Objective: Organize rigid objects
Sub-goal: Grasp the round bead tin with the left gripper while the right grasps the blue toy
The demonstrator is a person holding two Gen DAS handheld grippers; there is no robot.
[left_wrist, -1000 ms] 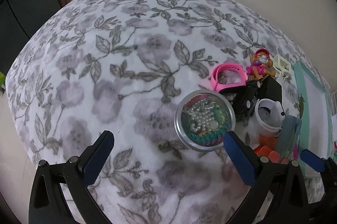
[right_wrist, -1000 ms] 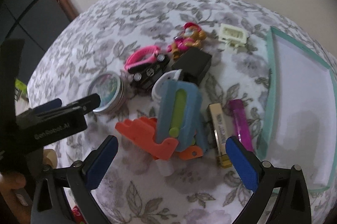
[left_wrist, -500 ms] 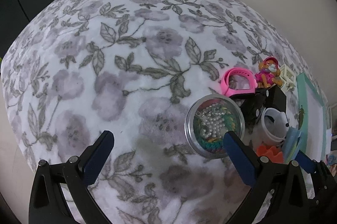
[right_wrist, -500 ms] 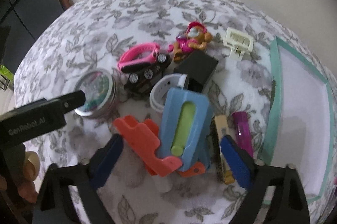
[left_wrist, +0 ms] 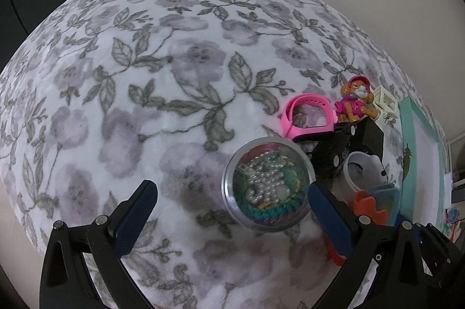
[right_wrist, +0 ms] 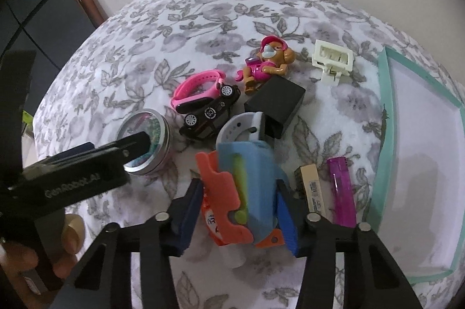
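Observation:
A pile of small objects lies on a floral cloth. My right gripper (right_wrist: 237,217) is shut on a blue-and-orange toy (right_wrist: 247,181) at the near side of the pile. My left gripper (left_wrist: 232,210) is open, its right finger beside a round tin with a clear lid (left_wrist: 268,182), which also shows in the right wrist view (right_wrist: 148,140). Behind lie a pink band (right_wrist: 200,88), a black toy car (right_wrist: 209,112), a grey band (right_wrist: 238,126), a black box (right_wrist: 276,102) and a dog figure (right_wrist: 267,62).
A teal-rimmed white tray (right_wrist: 386,117) lies at the right. A purple lighter (right_wrist: 341,189) and a tan stick (right_wrist: 312,189) lie next to it. A cream clip (right_wrist: 332,59) sits at the back. The cloth's left part (left_wrist: 116,76) is bare. A wall stands behind.
My right gripper moved in and closed on the blue-and-orange toy. My left gripper moved closer to the tin, still open.

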